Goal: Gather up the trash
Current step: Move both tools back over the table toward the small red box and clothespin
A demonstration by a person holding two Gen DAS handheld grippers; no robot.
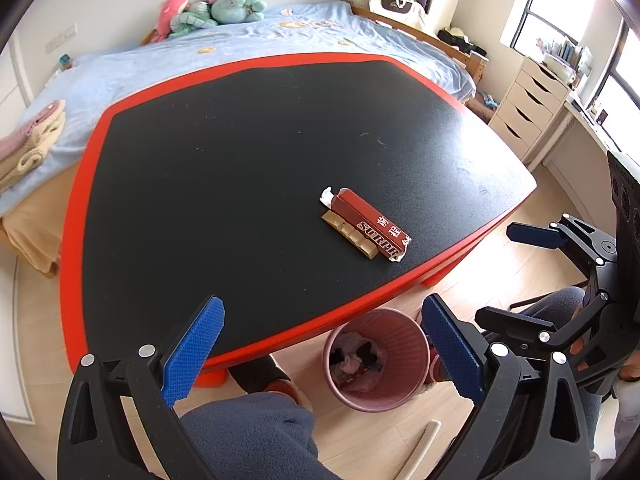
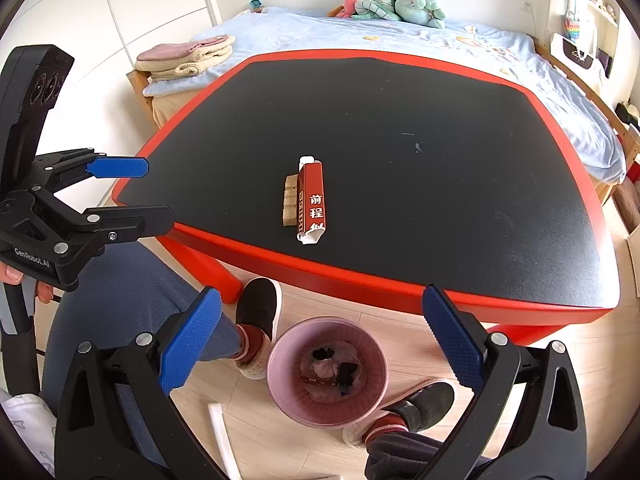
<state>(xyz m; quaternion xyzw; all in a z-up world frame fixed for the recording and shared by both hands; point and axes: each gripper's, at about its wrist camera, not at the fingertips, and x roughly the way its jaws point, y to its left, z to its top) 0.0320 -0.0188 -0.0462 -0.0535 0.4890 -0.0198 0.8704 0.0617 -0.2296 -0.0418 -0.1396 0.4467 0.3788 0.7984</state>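
Observation:
A dark red torn wrapper box (image 1: 370, 224) with white lettering lies on the black table top (image 1: 240, 160) near its front edge, with a tan segmented tray (image 1: 350, 234) beside it. Both also show in the right wrist view: the box (image 2: 312, 200) and the tray (image 2: 290, 200). A pink waste bin (image 1: 376, 358) holding scraps stands on the floor below the table edge; it also shows in the right wrist view (image 2: 326, 372). My left gripper (image 1: 322, 350) is open and empty over the table's front edge. My right gripper (image 2: 320, 344) is open and empty above the bin.
The table has a red rim (image 2: 360, 276) and red legs. A bed (image 2: 400, 36) with plush toys stands behind it. White drawers (image 1: 528, 104) stand at the right. The person's slippered feet (image 2: 258, 312) flank the bin. A white strip (image 2: 222, 432) lies on the wooden floor.

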